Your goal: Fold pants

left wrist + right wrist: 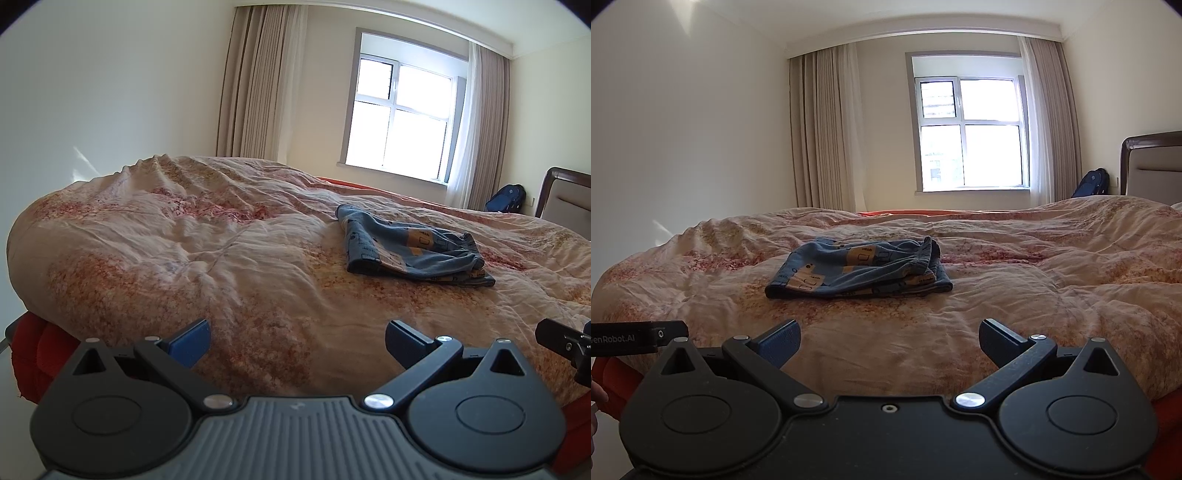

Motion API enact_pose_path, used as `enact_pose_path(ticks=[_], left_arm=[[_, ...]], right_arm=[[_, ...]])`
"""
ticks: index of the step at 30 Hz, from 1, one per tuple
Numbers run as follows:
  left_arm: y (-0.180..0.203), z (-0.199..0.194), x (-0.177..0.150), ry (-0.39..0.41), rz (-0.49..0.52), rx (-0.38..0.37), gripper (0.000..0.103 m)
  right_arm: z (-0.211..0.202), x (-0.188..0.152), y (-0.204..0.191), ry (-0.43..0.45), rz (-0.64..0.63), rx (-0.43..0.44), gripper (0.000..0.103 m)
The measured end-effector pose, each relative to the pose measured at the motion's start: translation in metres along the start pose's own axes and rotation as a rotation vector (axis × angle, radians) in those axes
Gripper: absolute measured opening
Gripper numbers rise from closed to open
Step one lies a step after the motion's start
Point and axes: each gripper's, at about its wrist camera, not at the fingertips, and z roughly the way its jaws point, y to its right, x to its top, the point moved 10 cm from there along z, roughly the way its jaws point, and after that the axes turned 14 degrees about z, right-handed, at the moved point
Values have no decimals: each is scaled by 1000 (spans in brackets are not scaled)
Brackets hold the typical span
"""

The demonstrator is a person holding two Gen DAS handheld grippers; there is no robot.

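Note:
Small blue patterned pants (410, 247) lie folded in a compact bundle on the bed's floral quilt (221, 258). They show in the right wrist view (860, 269) straight ahead, with the waistband bunched at the right end. My left gripper (297, 343) is open and empty near the bed's front edge, well short of the pants and to their left. My right gripper (888, 343) is open and empty, also back at the front edge. The right gripper's body shows at the right edge of the left wrist view (565, 343).
A headboard (1152, 162) stands at the right. A window (971, 133) with curtains is on the far wall, with a blue backpack (1089, 184) on the floor beside it. A red mattress edge (33, 354) shows under the quilt.

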Motion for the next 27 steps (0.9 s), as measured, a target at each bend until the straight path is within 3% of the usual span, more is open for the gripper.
enact_pose_path(ticks=[27], left_arm=[[2, 1, -4, -10, 3, 1, 103]], right_arm=[[1, -3, 0, -15, 4, -4, 103]])
